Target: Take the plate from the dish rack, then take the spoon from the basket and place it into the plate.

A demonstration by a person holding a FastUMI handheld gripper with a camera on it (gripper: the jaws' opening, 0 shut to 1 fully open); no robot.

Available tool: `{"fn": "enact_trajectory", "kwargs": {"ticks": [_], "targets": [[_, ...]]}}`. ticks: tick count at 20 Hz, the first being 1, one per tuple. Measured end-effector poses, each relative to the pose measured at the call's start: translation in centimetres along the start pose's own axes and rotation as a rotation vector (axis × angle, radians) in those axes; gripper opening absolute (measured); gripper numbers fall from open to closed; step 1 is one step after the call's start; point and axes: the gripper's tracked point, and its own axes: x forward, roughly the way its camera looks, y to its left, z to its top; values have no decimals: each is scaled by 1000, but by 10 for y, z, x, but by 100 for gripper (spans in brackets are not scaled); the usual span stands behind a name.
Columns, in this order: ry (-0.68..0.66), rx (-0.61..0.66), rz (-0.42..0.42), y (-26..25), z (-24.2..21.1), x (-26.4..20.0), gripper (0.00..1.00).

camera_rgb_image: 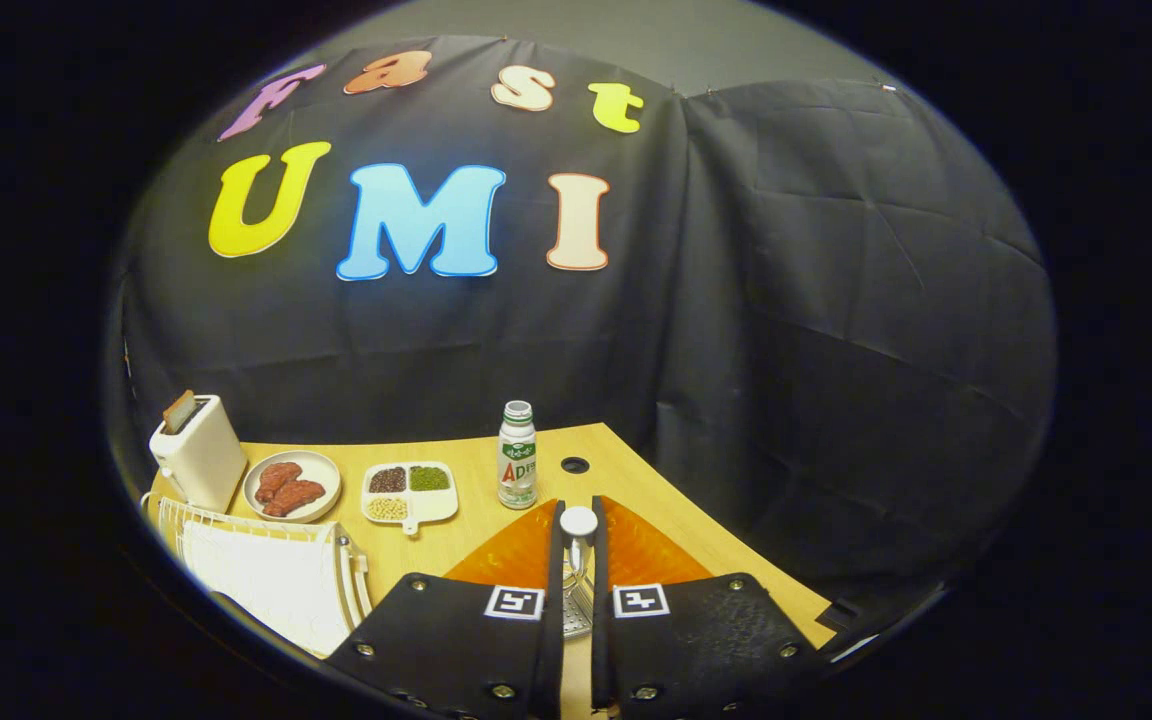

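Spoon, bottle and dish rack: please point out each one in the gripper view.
spoon [578,522]: gripper view, on its rounded end, clamped between the fingers of the gripper [577,540].
bottle [517,455]: gripper view, on its labelled body, beyond the fingers.
dish rack [266,572]: gripper view, on its white wire front.

My hand-held gripper [577,545] is closed on a silver spoon [577,523], and each finger carries a black-and-white square marker. The table [466,470] is light yellowish wood. On it I see a white toaster [198,452], a white dish rack [266,570], a pale plate [293,486] of reddish-brown meat, a white divided tray [409,493] with dark brown, green and beige fillings, and a white bottle [517,456] with a green-and-red label.
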Motion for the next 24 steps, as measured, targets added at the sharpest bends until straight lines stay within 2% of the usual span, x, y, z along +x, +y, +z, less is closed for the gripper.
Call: {"fn": "enact_trajectory", "kwargs": {"ticks": [10,24], "targets": [[-7,-59,179,66,-16,-81,11],[109,-147,432,146,-104,-176,11]]}}
